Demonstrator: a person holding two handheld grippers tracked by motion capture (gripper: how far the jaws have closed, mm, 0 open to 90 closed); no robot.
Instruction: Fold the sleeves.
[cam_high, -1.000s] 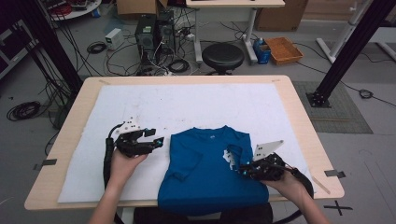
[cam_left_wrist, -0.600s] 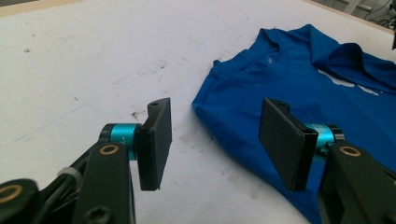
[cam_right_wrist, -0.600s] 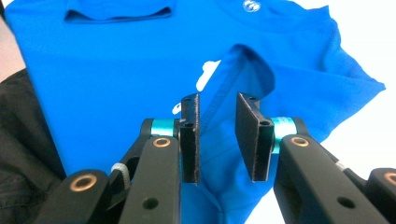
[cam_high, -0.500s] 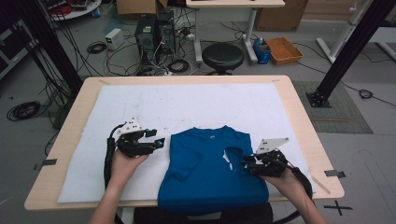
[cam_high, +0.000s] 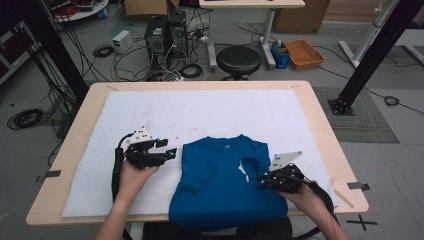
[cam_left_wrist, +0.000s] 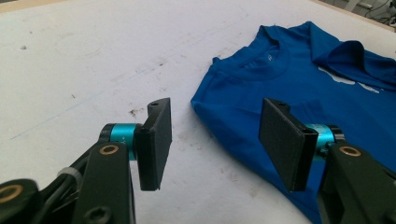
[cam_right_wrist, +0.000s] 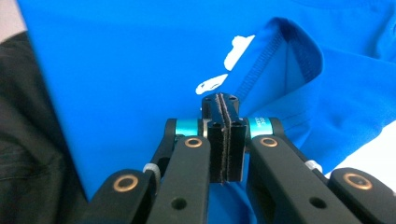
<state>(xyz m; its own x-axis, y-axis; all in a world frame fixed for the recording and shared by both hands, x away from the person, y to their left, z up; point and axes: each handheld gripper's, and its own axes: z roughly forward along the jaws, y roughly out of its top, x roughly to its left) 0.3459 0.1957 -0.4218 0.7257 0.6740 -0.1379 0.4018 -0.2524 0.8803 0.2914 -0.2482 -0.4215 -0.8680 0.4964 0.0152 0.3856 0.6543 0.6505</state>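
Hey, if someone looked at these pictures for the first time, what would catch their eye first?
The bright blue T-shirt stands out, lying on the white mat at the near edge of the table, one sleeve folded in over its front. At its right side the right gripper has its jaws pressed together; whether cloth is caught between them is hard to tell. The left gripper hovers open just off the shirt's left edge.

No legible text, label, brand or number anywhere. White print on the chest of the blue T-shirt (cam_right_wrist: 140, 70), just below the folded-over sleeve hem: irregular patches, unreadable. Small pale mark inside the collar of the T-shirt (cam_left_wrist: 271, 58): too small to read. Black tape cross (cam_high: 364, 222) on the floor, right of the T-shirt, past the table's near right corner: a marker, no lettering.
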